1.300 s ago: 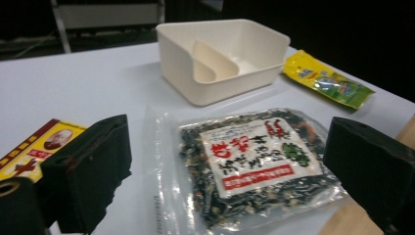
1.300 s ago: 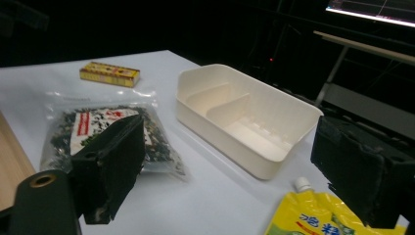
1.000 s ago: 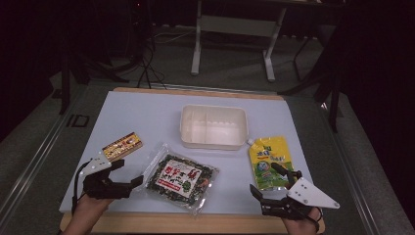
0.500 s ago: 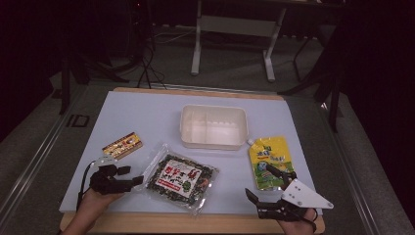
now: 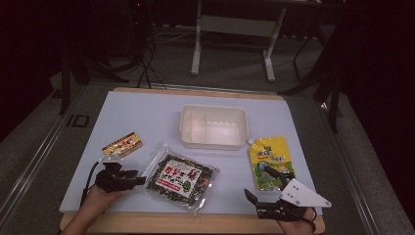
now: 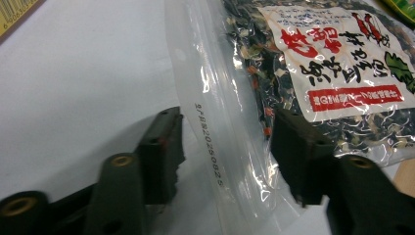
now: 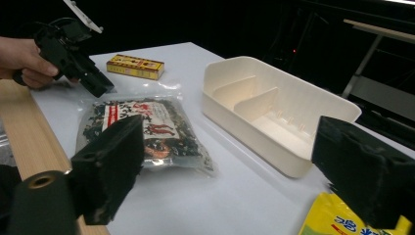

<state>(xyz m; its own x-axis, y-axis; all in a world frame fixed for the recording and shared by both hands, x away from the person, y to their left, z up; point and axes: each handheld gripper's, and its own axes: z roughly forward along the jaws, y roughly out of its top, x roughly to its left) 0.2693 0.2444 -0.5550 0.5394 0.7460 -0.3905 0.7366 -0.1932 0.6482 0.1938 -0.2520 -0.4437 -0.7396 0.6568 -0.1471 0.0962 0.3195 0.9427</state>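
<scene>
On the pale worktop lie one clear plastic pouch of dark dried seaweed, one yellow carton, one white divided plastic tray and one yellow spouted pouch. The left tool, at eight o'clock, angles down, its jaws just closing astride the seaweed pouch's clear edge without yet pinching. The right tool, at five o'clock, hovers wide.

Glossy clear plastic seaweed bag
</scene>
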